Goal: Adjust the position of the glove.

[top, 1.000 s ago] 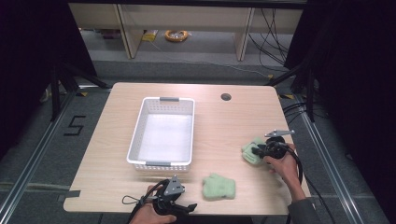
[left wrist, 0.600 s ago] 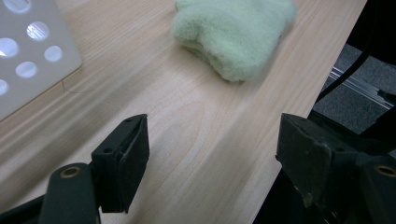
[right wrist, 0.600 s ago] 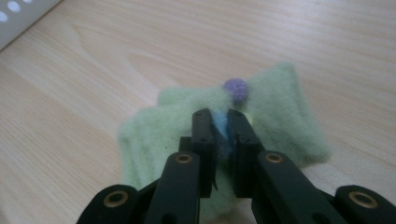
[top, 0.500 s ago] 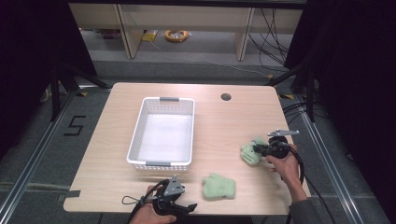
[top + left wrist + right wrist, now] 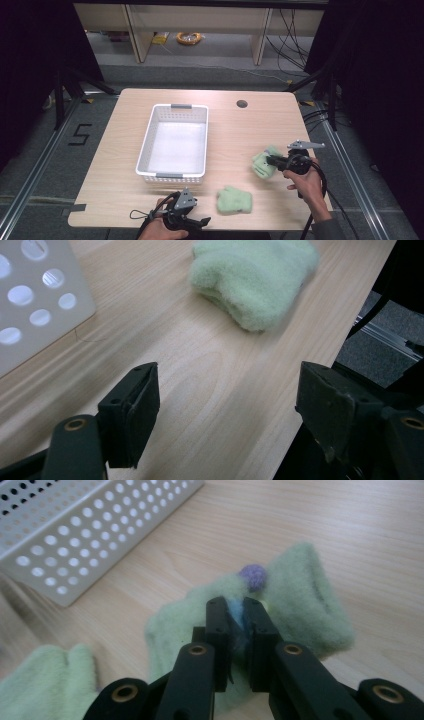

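High view: wooden bench w/ white perforated basket left of centre, long axis running 12–6 o'clock, nothing seen inside. Round cable hole at approx 1 o'clock of the basket, near the far edge. Two fuzzy green mittens on the bench: 1st mitten lies flat near the front edge, at approx 5 o'clock of the basket, apart from it. 2nd mitten sits at 3–4 o'clock of the basket, well apart from the 1st. Right gripper is at the 2nd mitten's 3 o'clock side, fingers aimed toward 9 o'clock, the right hand behind it. Left gripper at the bench front edge, at 6 o'clock of the basket, pointing toward 3 o'clock, near the 1st mitten but not touching.

Left gripper view: fingers spread wide, nothing between them, bare bench below. 1st mitten ahead at approx 12–1 o'clock, clear of both fingers. Basket corner at 10 o'clock.

Right gripper view: fingers clenched on the 2nd mitten, pinching a blue patch of its fabric; a purple pom-pom sits just past the tips at 12 o'clock. Basket wall at 10–11 o'clock. 1st mitten at 8 o'clock, blurred.
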Motion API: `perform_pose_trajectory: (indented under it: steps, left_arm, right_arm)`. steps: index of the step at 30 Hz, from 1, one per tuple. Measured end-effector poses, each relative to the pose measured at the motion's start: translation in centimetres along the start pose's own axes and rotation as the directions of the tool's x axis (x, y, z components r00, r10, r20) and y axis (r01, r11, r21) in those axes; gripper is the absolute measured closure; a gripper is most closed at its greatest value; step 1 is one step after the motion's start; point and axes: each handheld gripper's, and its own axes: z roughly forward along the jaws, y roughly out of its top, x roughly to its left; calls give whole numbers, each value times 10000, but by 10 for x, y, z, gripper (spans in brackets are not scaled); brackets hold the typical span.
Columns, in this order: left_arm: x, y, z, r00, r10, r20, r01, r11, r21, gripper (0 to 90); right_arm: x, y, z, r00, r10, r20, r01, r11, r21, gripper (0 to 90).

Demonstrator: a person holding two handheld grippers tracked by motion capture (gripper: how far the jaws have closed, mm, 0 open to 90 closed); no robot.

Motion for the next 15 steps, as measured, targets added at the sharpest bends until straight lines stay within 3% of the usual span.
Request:
perform_pose_trajectory:
  steps: [2,4,8,10,12,13,15]
  left_arm:
    - [0,0,0,10000,16,-58,-16,10000,-26,251]
    - [1,0,0,9999,41,-124,-41,10000,-12,251]
    - [1,0,0,9999,24,-151,-25,10000,-33,251]
    - [2,1,-1,9995,230,-215,-230,9997,11,251]
    - [2,1,-1,9998,150,-136,-150,9999,-7,251]
    - [2,1,-1,9996,226,-153,-226,9997,2,250]
    - [2,1,-2,9995,272,-175,-272,9996,23,250]
  right_arm:
    - [9,0,0,9999,56,-144,-58,9999,-98,838]
    - [15,0,0,9994,-222,-265,218,9996,-174,838]
    - [30,-1,0,9982,13,-593,-26,9998,-221,837]
    - [36,-2,-1,9977,-56,-675,44,9998,-183,837]
    - [43,-4,-1,9963,-90,-853,70,9997,-233,836]
    - [50,-7,-2,9955,-341,-882,307,9987,-401,836]
    - [56,-11,-4,9938,-264,-1077,236,9993,-276,835]
